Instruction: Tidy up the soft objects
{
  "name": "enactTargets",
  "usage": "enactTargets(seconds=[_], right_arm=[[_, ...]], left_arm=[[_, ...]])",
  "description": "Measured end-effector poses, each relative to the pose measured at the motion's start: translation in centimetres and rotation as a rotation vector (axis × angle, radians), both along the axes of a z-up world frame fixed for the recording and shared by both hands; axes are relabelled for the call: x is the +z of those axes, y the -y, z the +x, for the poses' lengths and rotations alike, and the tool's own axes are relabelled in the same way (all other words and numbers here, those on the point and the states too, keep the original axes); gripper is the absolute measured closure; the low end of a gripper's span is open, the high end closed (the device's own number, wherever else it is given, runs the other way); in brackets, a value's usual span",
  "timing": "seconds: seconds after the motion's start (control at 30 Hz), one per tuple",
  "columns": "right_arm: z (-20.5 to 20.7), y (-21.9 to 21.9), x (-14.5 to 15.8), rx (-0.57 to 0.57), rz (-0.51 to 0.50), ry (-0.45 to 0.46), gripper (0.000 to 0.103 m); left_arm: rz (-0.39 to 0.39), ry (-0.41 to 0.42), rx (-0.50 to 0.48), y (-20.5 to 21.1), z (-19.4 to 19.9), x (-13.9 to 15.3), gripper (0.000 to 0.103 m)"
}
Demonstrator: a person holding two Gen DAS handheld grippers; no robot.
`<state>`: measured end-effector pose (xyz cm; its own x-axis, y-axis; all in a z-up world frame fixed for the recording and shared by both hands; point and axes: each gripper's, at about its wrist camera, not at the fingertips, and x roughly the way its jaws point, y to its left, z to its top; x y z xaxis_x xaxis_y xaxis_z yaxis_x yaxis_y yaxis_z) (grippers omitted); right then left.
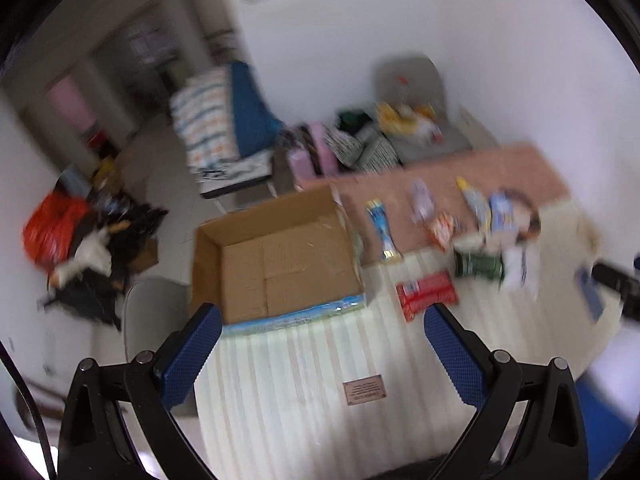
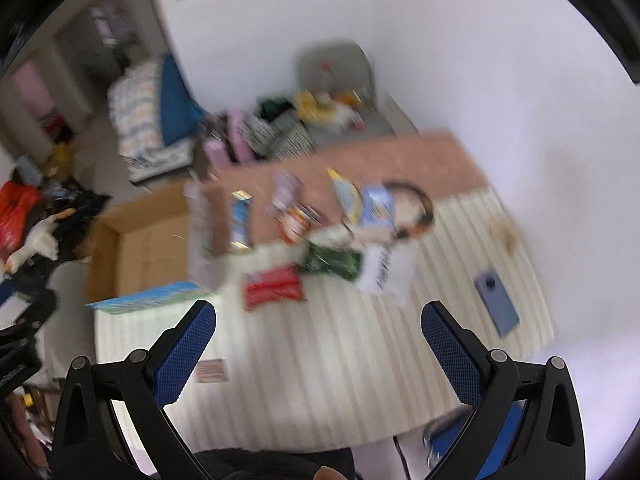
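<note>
An open, empty cardboard box (image 1: 276, 260) stands at the table's left end; it also shows in the right wrist view (image 2: 148, 244). Several soft packets lie to its right: a red pack (image 1: 427, 294) (image 2: 274, 286), a green pack (image 1: 478, 266) (image 2: 330, 260), a white pack (image 2: 386, 272), a blue tube (image 1: 383, 232) (image 2: 241, 220) and blue pouches (image 1: 500, 210) (image 2: 376, 204). My left gripper (image 1: 322, 328) is open and empty above the table's near side, short of the box and red pack. My right gripper (image 2: 318, 326) is open and empty above the striped cloth. Both views are blurred.
The table has a striped cloth (image 1: 320, 380) and a pink cloth (image 1: 460, 176). A blue phone (image 2: 496, 306) lies at the right. A black ring-shaped cable (image 2: 416, 208) lies behind the packs. Grey chairs (image 1: 416, 92), folded bedding (image 1: 216, 116) and floor clutter (image 1: 76, 240) surround the table.
</note>
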<state>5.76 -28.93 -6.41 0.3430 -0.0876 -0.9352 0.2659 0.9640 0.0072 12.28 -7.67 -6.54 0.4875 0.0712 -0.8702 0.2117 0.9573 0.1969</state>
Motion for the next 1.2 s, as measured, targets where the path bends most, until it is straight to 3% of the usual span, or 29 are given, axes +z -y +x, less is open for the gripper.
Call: enactTargets(seconds=[0.27, 0.4, 0.47, 0.67, 0.77, 0.9, 0.97, 1.07, 1.13, 1.17, 1.2], right_arm=[[7.1, 11.9, -15.3, -0.158, 0.019, -0.22, 0.0], [11.6, 14.5, -23.3, -0.101, 0.016, -0.348, 0.0], [13.3, 13.9, -25.6, 0.049, -0.035, -0.381, 0.0], [14.2, 9.9, -31.2, 0.611, -0.286, -0.523, 0.0], [13.8, 8.7, -34.1, 0.799, -0.358, -0.597, 0.0], [13.6, 7.6, -36.4, 0.92, -0.348, -0.635, 0.0], [13.8, 7.7, -37.4, 0.915, -0.334, -0.66, 0.0], [15.3, 9.9, -37.9, 0.718, -0.202, -0.677, 0.002], [16.1, 12.5, -37.7, 0.531, -0.079, -0.673, 0.006], [16.2, 13.8, -37.8, 0.435, -0.028, -0.68, 0.008], [16.1, 15.4, -37.9, 0.315, 0.042, -0.695, 0.009]], left_arm=[[0.188, -0.204, -0.303, 9.4, 7.4, -13.8, 0.0], [0.263, -0.359, -0.452, 13.8, 9.8, -21.7, 0.0], [0.268, -0.433, -0.51, 14.9, 10.4, -24.7, 0.0], [0.342, -0.514, -0.602, 17.7, 10.7, -31.1, 0.0], [0.337, -0.546, -0.598, 18.0, 10.7, -32.6, 0.0], [0.346, -0.568, -0.599, 18.4, 10.9, -34.3, 0.0], [0.333, -0.591, -0.598, 18.4, 11.1, -34.7, 0.0], [0.296, -0.613, -0.58, 18.4, 11.2, -35.3, 0.002], [0.287, -0.627, -0.573, 18.2, 11.1, -35.6, 0.019], [0.276, -0.647, -0.553, 17.8, 10.8, -35.7, 0.046], [0.274, -0.662, -0.519, 17.4, 10.8, -35.9, 0.048]])
